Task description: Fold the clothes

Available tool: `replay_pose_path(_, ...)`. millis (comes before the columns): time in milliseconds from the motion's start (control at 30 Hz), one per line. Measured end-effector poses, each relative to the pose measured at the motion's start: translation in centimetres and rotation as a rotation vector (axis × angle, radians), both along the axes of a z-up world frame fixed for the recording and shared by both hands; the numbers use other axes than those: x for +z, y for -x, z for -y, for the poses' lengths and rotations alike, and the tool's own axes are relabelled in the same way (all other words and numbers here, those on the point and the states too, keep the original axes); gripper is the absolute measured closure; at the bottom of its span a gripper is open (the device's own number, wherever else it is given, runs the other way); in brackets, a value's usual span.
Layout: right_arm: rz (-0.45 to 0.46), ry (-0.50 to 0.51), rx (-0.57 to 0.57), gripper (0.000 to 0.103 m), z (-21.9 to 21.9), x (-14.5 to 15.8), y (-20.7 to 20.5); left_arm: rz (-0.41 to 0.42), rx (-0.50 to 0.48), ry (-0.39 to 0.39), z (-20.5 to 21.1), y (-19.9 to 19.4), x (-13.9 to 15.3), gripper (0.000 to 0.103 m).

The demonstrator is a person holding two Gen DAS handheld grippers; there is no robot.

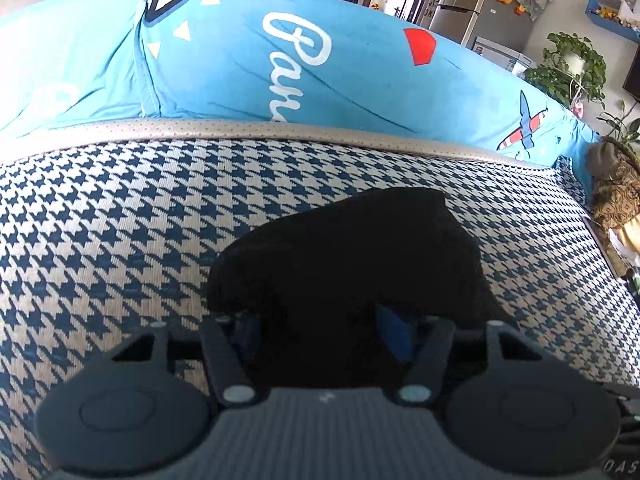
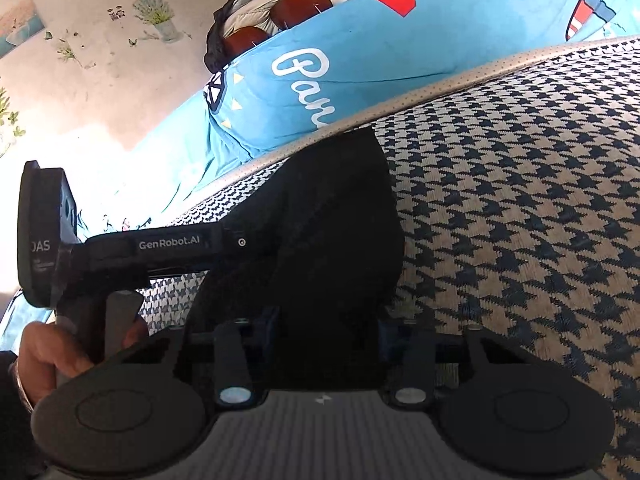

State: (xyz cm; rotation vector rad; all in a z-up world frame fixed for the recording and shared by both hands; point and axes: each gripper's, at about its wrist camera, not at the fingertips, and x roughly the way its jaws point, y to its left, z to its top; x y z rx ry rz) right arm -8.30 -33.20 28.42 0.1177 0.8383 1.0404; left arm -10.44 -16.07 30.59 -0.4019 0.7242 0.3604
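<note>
Black garment (image 1: 344, 264) lies bunched on the houndstooth seat cover (image 1: 120, 220), in front of the blue printed backrest cover (image 1: 240, 60). No fold made yet, by the look of it.

Left gripper (image 1: 320, 320): near edge of the cloth sits between the blue pads (image 1: 394, 334), jaws partly drawn in. Cloth is solid black against dark fingers, so I cannot tell whether the pads actually bite it.

Right gripper (image 2: 326, 332): same picture at the other end of the garment, jaws part closed with cloth running in between them; grip probably on, not certain. From this view the left gripper's body crosses just to the left, held by a hand (image 2: 60, 352), its tip buried in the same cloth.

Step in hand, as I judge it: pinch two points along the near edge, lift and spread.

To do it well:
- take one layer only, near an edge or corner, not a wad;
- close firmly before any lift;
- raise both ends together and level;
- draw the grippers apart until the cloth hangs flat;
- lay it back on the seat, smooth, before folding.

Risk: a bunched grab slips or drags hidden layers along.
</note>
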Motion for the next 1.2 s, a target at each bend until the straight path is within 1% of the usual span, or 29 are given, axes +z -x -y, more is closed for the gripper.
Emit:
replay_pose_path(33,0.010,0.008,0.005,0.059,-0.1,0.0,0.1,-0.001,-0.001,0.003,-0.1,0.0,-0.1,0.047)
replay_pose_path(67,0.013,0.021,0.003,0.058,-0.2,-0.1,0.1,-0.002,-0.001,0.007,-0.2,0.1,-0.2,0.044)
replay_pose_path(100,0.001,0.027,-0.005,0.057,-0.3,-0.3,0.0,-0.002,-0.002,0.011,-0.3,0.1,-0.3,0.042)
replay_pose_path(167,-0.029,0.008,-0.020,0.055,-0.1,-0.7,-0.3,-0.003,0.005,0.018,-0.3,0.1,-0.5,0.036)
replay_pose_path(233,-0.019,0.010,-0.018,0.052,-0.3,-0.7,-0.2,-0.005,0.012,0.016,-0.2,-0.1,-0.6,0.036)
replay_pose_path(300,0.007,0.021,-0.010,0.052,-0.5,-0.7,0.1,-0.005,0.011,-0.001,0.1,-0.2,-0.5,0.039)
replay_pose_path(367,0.042,0.042,-0.003,0.058,-0.7,-0.5,0.4,-0.003,0.004,-0.023,0.6,-0.2,-0.2,0.052)
replay_pose_path(400,0.055,0.046,0.002,0.061,-0.8,-0.4,0.4,-0.002,0.002,-0.041,1.0,-0.2,0.0,0.055)
replay_pose_path(467,0.072,0.040,0.007,0.065,-0.8,-0.2,0.4,-0.003,0.002,-0.080,1.6,0.0,0.5,0.068)
replay_pose_path(567,0.116,0.032,0.021,0.068,-1.0,0.3,0.8,-0.006,0.017,-0.125,2.2,0.2,1.3,0.075)
replay_pose_path(667,0.144,0.021,0.027,0.068,-1.2,0.8,1.2,-0.014,0.054,-0.137,2.5,0.6,1.9,0.077)
replay_pose_path(767,0.160,0.003,0.040,0.069,-1.6,1.4,1.5,-0.014,0.070,-0.178,2.6,1.3,2.6,0.077)
replay_pose_path(933,0.193,-0.024,0.067,0.069,-2.6,2.3,2.5,0.006,0.122,-0.208,2.1,2.8,4.2,0.077)
replay_pose_path(1200,0.251,-0.071,0.118,0.069,-4.4,4.1,4.4,0.025,0.199,-0.283,1.8,5.5,7.0,0.077)
